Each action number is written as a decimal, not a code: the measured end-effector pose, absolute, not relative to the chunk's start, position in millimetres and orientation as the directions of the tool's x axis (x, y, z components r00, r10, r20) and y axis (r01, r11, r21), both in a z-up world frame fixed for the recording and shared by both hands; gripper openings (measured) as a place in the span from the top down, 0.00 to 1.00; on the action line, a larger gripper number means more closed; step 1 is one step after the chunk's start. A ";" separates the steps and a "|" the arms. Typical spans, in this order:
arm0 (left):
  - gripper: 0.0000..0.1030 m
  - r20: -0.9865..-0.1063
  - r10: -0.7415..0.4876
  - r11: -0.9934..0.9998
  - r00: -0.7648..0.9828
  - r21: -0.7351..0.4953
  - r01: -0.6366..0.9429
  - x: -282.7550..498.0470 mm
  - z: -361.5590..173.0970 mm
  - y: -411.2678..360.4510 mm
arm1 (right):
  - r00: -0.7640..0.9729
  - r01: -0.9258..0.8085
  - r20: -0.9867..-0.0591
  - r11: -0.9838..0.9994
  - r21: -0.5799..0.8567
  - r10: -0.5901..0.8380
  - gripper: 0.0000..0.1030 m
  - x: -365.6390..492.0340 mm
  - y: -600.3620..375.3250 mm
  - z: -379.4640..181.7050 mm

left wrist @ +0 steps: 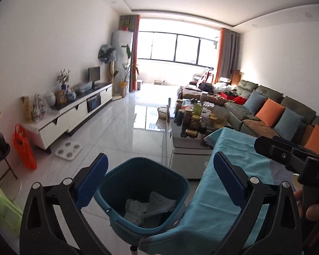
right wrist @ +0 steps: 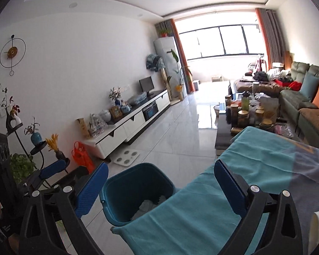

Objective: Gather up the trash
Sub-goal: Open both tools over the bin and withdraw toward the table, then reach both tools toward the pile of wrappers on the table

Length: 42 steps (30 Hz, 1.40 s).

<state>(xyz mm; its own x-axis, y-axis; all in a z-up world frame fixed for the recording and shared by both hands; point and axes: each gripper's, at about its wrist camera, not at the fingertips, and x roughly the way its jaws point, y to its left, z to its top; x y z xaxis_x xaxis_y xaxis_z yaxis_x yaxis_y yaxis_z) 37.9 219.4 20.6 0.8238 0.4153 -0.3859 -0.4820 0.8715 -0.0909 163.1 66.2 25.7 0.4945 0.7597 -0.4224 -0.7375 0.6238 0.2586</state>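
Both tools, left tool [left wrist: 160, 167] and right tool [right wrist: 161, 175], gape wide and empty above the bin [left wrist: 142, 191], trash [left wrist: 151, 206] inside, but a careless swing could tip it off the cloth-covered surface [right wrist: 255, 170].

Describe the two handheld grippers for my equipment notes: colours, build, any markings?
Both match: the left gripper and right gripper have black plastic linkage arms with triangular cut-outs and round silver pivot pins. Each has two blue textured pads. Pale lettering marks the right gripper's black body, only partly readable.
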 end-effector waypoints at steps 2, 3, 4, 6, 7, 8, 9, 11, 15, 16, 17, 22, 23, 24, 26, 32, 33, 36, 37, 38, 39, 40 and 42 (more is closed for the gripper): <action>0.05 -0.377 0.393 0.885 0.839 -0.095 -0.457 42.3 26.2 203.1 | 0.529 -0.724 -0.404 0.645 0.244 0.746 0.07 158.0 49.4 28.8; 0.05 -0.370 0.385 0.889 0.845 -0.097 -0.448 44.0 28.1 196.0 | 0.539 -0.721 -0.399 0.652 0.237 0.741 0.07 155.7 44.5 29.9; 0.05 -0.362 0.379 0.894 0.852 -0.096 -0.438 45.4 30.0 187.8 | 0.554 -0.715 -0.395 0.662 0.227 0.733 0.07 153.9 37.9 30.5; 0.05 -0.350 0.360 0.904 0.865 -0.099 -0.416 46.9 31.8 172.2 | 0.573 -0.704 -0.387 0.676 0.218 0.722 0.07 151.3 23.2 30.7; 0.05 -0.343 0.351 0.907 0.871 -0.105 -0.407 47.5 33.3 165.0 | 0.584 -0.697 -0.382 0.683 0.216 0.717 0.07 150.1 15.3 31.1; 0.05 -0.337 0.341 0.911 0.877 -0.110 -0.397 48.1 34.6 160.3 | 0.593 -0.690 -0.379 0.691 0.215 0.710 0.07 149.1 9.5 31.7; 0.05 -0.329 0.326 0.919 0.886 -0.111 -0.379 48.5 36.5 152.1 | 0.606 -0.682 -0.372 0.700 0.213 0.703 0.07 147.4 1.2 32.1; 0.05 -0.312 0.316 0.926 0.896 -0.102 -0.362 50.1 38.8 139.5 | 0.636 -0.663 -0.359 0.722 0.198 0.683 0.06 141.9 -13.4 32.1; 0.05 -0.285 0.286 0.939 0.915 -0.107 -0.327 49.9 42.2 117.8 | 0.711 -0.605 -0.327 0.778 0.166 0.623 0.06 131.4 -47.8 33.9; 0.05 -0.284 0.278 0.941 0.918 -0.111 -0.319 51.5 41.8 113.5 | 0.730 -0.587 -0.323 0.795 0.153 0.602 0.06 128.5 -55.7 34.3; 0.05 -0.285 0.262 0.945 0.922 -0.116 -0.305 53.6 40.8 111.2 | 0.754 -0.565 -0.312 0.813 0.140 0.578 0.06 124.3 -67.2 34.1; 0.05 -0.288 0.190 0.962 0.939 -0.135 -0.236 62.5 35.9 84.3 | 0.833 -0.458 -0.299 0.883 0.100 0.466 0.06 106.2 -112.6 25.7; 0.05 -0.293 0.172 0.966 0.941 -0.136 -0.219 64.7 34.4 78.5 | 0.842 -0.440 -0.301 0.893 0.098 0.448 0.06 103.4 -120.6 24.0; 0.05 -0.301 0.144 0.972 0.943 -0.133 -0.191 67.7 32.8 71.6 | 0.857 -0.411 -0.301 0.907 0.091 0.418 0.06 99.4 -132.9 21.4; 0.05 -0.302 0.109 0.980 0.947 -0.129 -0.154 71.7 29.5 59.1 | 0.876 -0.365 -0.309 0.927 0.079 0.371 0.06 93.3 -148.9 16.2; 0.05 -0.304 0.011 0.993 0.952 -0.108 -0.046 81.1 21.3 22.4 | 0.909 -0.254 -0.325 0.965 0.068 0.262 0.06 81.5 -182.2 8.9; 0.05 -0.304 -0.001 0.993 0.953 -0.109 -0.034 85.4 20.0 17.8 | 0.911 -0.243 -0.326 0.968 0.066 0.251 0.06 80.5 -184.9 8.4; 0.05 -0.306 -0.025 0.994 0.952 -0.111 -0.009 87.3 15.7 11.9 | 0.919 -0.214 -0.327 0.975 0.060 0.222 0.06 74.8 -197.4 6.3; 0.05 -0.310 -0.039 0.993 0.950 -0.117 0.003 89.2 14.1 10.9 | 0.919 -0.208 -0.329 0.976 0.058 0.215 0.06 73.2 -200.1 5.8; 0.05 -0.314 -0.047 0.993 0.948 -0.119 0.009 90.7 12.5 8.4 | 0.920 -0.202 -0.331 0.978 0.053 0.208 0.06 71.1 -201.0 5.2; 0.05 -0.317 -0.051 0.993 0.947 -0.120 0.013 91.0 10.5 4.9 | 0.922 -0.191 -0.333 0.980 0.046 0.195 0.06 68.6 -203.0 4.0; 0.05 -0.322 -0.061 0.992 0.945 -0.125 0.021 92.7 8.2 1.8 | 0.924 -0.181 -0.335 0.983 0.041 0.184 0.06 65.5 -205.3 3.0; 0.05 -0.336 -0.078 0.991 0.938 -0.125 0.038 98.5 2.1 -6.4 | 0.925 -0.162 -0.342 0.986 0.041 0.166 0.06 61.0 -208.4 1.8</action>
<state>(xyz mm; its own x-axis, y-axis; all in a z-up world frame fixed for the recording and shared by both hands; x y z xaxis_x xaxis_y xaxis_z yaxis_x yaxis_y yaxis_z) 98.5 -6.4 2.1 0.9385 -0.0780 -0.3365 0.0376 0.9915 -0.1249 61.0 -208.4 1.8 0.9248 0.1660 -0.3422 -0.1619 0.9860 0.0409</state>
